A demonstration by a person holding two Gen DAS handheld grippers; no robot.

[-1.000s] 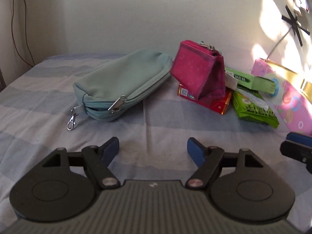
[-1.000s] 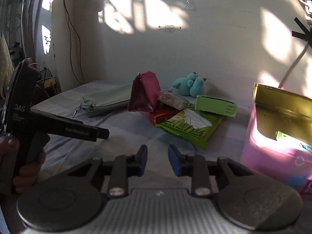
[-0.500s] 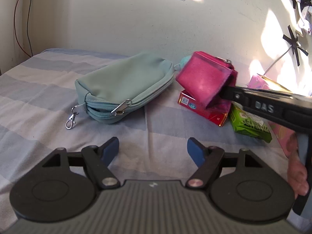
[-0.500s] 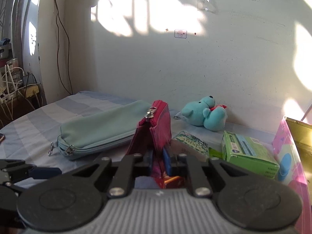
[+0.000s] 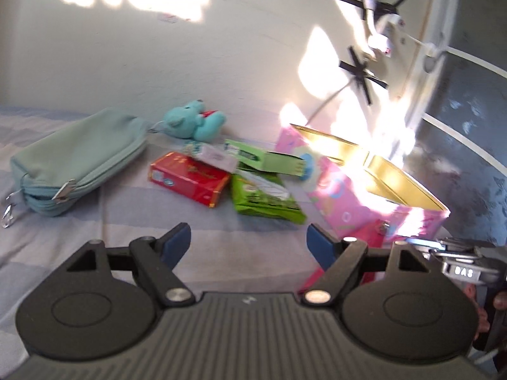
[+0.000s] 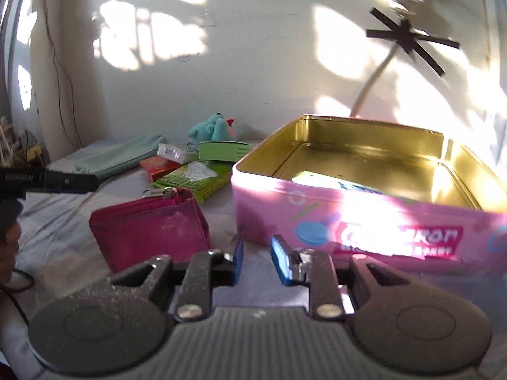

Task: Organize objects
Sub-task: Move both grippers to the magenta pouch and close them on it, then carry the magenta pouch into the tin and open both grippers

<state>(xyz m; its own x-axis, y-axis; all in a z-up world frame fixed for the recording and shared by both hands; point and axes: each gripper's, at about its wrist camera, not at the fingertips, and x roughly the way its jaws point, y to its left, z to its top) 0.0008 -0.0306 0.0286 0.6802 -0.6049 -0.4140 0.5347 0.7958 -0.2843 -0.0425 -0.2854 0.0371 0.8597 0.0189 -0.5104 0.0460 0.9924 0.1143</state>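
Observation:
A magenta zip pouch lies on the striped bed just left of my right gripper, which is open a little and holds nothing. A pink tin with a gold inside stands open to the right, with a green pack in it. In the left wrist view the tin is at right and my left gripper is wide open and empty above the bed. A red box, green packet, green carton, teal plush and teal pouch lie beyond.
A wall runs along the far side of the bed, with a white cable taped to it. The left gripper's handle reaches in from the left of the right wrist view. The right gripper's body sits at the right edge of the left wrist view.
The right gripper carried the magenta pouch off the red box, set it on the bed beside the pink tin and opened off it. The left gripper swung right toward the tin.

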